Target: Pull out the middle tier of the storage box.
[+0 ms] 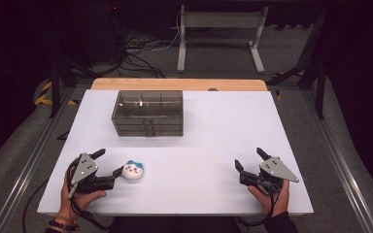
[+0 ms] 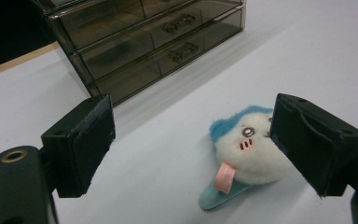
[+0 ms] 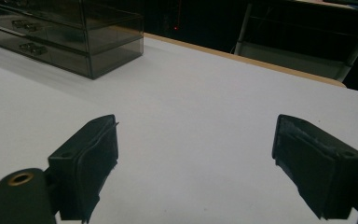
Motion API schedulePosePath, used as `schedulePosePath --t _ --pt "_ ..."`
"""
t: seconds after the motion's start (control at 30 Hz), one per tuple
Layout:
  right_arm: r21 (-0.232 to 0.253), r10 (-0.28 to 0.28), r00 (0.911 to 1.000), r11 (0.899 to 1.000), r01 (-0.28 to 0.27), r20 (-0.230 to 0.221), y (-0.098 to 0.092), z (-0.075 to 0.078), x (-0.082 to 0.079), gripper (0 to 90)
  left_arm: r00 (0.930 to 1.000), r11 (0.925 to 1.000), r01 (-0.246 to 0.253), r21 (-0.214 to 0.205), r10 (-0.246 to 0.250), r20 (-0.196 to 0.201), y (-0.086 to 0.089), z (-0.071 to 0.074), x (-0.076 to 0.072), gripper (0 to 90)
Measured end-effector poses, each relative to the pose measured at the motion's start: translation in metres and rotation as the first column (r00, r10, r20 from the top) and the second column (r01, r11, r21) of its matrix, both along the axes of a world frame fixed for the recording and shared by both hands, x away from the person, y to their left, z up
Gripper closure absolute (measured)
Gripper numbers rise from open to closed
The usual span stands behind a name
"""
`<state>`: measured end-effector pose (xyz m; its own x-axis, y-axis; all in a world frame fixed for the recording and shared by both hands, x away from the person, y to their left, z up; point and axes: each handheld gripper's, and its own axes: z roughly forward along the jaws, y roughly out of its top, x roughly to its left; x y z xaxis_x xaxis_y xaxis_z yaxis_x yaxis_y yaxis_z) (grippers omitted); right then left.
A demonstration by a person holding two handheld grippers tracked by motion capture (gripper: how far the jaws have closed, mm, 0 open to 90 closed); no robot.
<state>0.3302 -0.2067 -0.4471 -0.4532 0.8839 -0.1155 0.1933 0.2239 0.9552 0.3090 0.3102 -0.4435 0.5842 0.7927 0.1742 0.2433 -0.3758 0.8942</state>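
Note:
A small white plush toy [image 1: 133,170] with blue ears and a drawn face lies on the white table near its front left; it shows close up as the plush toy [image 2: 249,149] with a pink tab and a light blue base. My left gripper [image 1: 109,162] is open, its right jaw right beside the toy and its left jaw well apart from it. In the left gripper view the left gripper [image 2: 191,140] has the toy against its right jaw. My right gripper [image 1: 252,159] stands open over bare table at the front right, and the right gripper [image 3: 196,163] holds nothing.
A smoky transparent drawer box [image 1: 147,113] with shut drawers and small handles stands at the back middle-left of the table [image 1: 223,131]. The drawer box [image 2: 144,42] is ahead of the left gripper. Table legs and cables lie on the floor beyond.

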Motion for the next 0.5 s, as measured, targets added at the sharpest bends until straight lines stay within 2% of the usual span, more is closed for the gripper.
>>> schedulePosePath --t 0.13,0.27,0.3,0.33,0.37,0.43,0.47,0.5 --pt "0.000 0.012 0.9999 1.000 -0.012 0.005 0.002 0.001 0.004 15.1 0.9999 0.9998 -0.010 0.020 0.010 0.007 0.001 0.000 -0.002 16.1" --pt "-0.004 0.024 0.9996 1.000 -0.024 -0.018 0.006 -0.003 0.005 15.2 0.9995 0.9979 -0.021 0.062 0.019 0.024 -0.001 0.001 0.002 17.0" --pt "-0.004 0.024 0.9996 1.000 -0.024 -0.018 0.006 -0.003 0.005 15.2 0.9995 0.9979 -0.021 0.062 0.019 0.024 -0.001 0.001 0.002 17.5" --pt "-0.014 0.032 0.9992 0.999 -0.032 -0.022 0.007 -0.004 0.005 15.2 0.9986 0.9956 -0.032 0.088 0.028 0.044 -0.003 0.004 0.007 18.7" --pt "-0.019 0.033 0.9992 0.999 -0.034 -0.022 0.008 -0.004 0.005 15.2 0.9981 0.9951 -0.039 0.091 0.034 0.051 -0.004 0.005 0.009 19.4" --pt "-0.020 0.037 0.9991 0.999 -0.037 -0.021 0.010 -0.004 0.005 15.3 0.9951 0.9889 -0.064 0.134 0.054 0.083 -0.007 0.007 0.013 21.4" --pt "-0.020 0.037 0.9991 0.999 -0.037 -0.021 0.010 -0.004 0.005 15.3 0.9951 0.9889 -0.064 0.134 0.054 0.083 -0.007 0.007 0.013 22.6" --pt "-0.023 0.037 0.9991 0.999 -0.038 -0.022 0.010 -0.005 0.006 15.4 0.9927 0.9832 -0.076 0.166 0.059 0.105 -0.009 0.008 0.016 22.6"
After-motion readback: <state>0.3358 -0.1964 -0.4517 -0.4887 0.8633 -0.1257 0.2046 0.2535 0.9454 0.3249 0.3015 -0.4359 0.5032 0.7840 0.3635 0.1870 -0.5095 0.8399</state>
